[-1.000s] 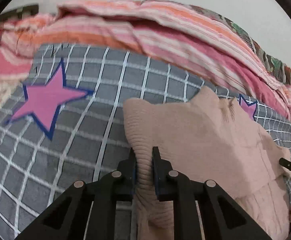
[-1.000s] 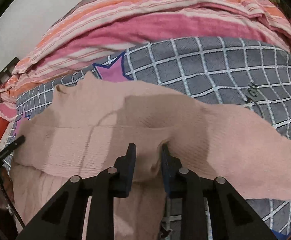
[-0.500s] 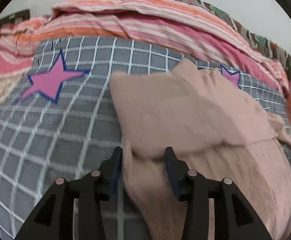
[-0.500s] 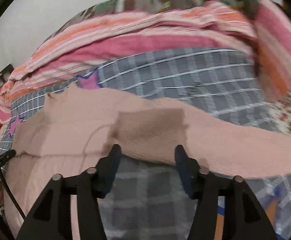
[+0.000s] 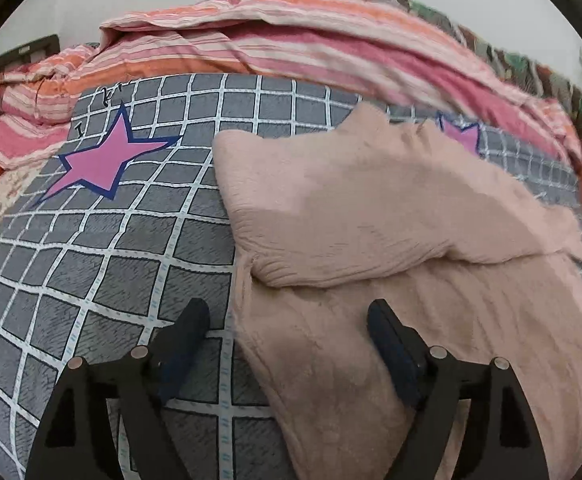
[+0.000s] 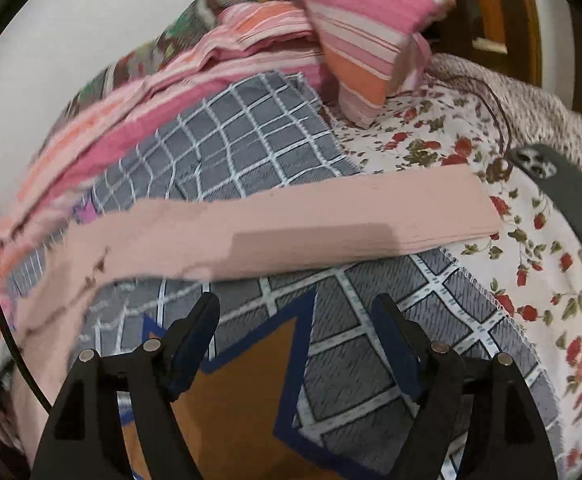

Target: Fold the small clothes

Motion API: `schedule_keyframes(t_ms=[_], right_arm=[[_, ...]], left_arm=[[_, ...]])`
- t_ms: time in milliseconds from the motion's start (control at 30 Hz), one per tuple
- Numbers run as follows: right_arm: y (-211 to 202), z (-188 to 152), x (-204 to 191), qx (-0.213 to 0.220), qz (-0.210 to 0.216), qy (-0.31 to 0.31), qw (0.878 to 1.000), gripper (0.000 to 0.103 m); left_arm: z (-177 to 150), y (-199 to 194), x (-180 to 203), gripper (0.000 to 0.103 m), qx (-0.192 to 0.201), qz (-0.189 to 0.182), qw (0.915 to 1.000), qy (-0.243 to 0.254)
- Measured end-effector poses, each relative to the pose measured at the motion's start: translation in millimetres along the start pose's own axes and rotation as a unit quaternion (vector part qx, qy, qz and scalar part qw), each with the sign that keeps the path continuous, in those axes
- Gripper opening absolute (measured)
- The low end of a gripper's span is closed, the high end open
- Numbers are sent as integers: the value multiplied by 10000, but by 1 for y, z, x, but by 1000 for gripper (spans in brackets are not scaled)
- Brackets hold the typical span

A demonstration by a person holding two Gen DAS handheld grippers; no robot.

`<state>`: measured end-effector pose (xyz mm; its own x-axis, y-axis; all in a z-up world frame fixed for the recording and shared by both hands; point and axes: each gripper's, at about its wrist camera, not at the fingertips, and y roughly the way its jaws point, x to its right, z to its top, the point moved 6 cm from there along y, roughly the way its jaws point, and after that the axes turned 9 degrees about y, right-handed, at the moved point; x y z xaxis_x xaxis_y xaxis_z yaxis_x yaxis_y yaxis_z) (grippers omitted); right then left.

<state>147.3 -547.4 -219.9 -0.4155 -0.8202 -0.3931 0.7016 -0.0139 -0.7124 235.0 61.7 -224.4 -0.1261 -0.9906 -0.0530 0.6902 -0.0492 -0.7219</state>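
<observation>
A pale pink knit sweater (image 5: 371, 208) lies on the grey checked blanket (image 5: 91, 248), its upper part folded over the lower part. My left gripper (image 5: 287, 320) hovers at the sweater's left edge, its jaws opening with only loose fabric lying below them. In the right wrist view one long sleeve of the sweater (image 6: 291, 224) stretches flat to the right across the blanket (image 6: 251, 148). My right gripper (image 6: 295, 316) is nearer than the sleeve, over an orange star patch (image 6: 247, 392), its jaws opening with nothing between them.
Striped pink and orange bedding (image 5: 291, 36) is heaped along the far side. A striped pillow (image 6: 371, 32) and a floral sheet (image 6: 531, 272) lie to the right, with a dark phone (image 6: 563, 188) on the sheet. A pink star (image 5: 103, 160) marks the blanket.
Both grippers let go of the sweater and opened. The left one drew back a little from the fold. The right one swung far to the right, along the outstretched sleeve.
</observation>
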Motion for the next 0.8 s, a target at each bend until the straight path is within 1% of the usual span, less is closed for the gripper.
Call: schedule_keyframes(t_ms=[67,200,333,433,467,500,533,567,600,633,700,800], right_arm=[[4,5,1,65,15,135,9999,77],[21,19,7,6,-35,449,9990,78],[30,32,15,118,-55,774,9969,78],[37,39,22,178,-193,903,9956,73],[37,40,23,195,-239,900,9955,64],[37,42,23,227,-340,866,9954,47],[38,45,24,257,-503,781,9953,40],[39,46,24,274,-647,699,9951,18],[39,48,24,266,-675,633,9954,9],[39,50,22,232,-598,587,9962,8],[34,52,18,309,-679,478,9961,7],[18,57,1,555,-860,133,9947,7]], left_arm=[[0,1,2,83,-24,57,10000,55],[0,2,-1,83,-25,-65,10000,-33],[0,3,-2,84,-35,-136,9999,-80],[0,4,-4,84,-28,-222,9997,-142],[0,4,-4,83,-22,-245,9996,-164],[0,4,-5,83,-13,-257,9995,-176],[0,3,-4,83,-7,-265,9995,-189],[0,3,-5,83,-1,-274,9994,-198],[0,3,-5,83,9,-292,9993,-214],[1,3,-5,83,15,-304,9993,-230],[1,2,-5,83,37,-336,9991,-263],[1,1,-5,83,66,-388,9987,-319]])
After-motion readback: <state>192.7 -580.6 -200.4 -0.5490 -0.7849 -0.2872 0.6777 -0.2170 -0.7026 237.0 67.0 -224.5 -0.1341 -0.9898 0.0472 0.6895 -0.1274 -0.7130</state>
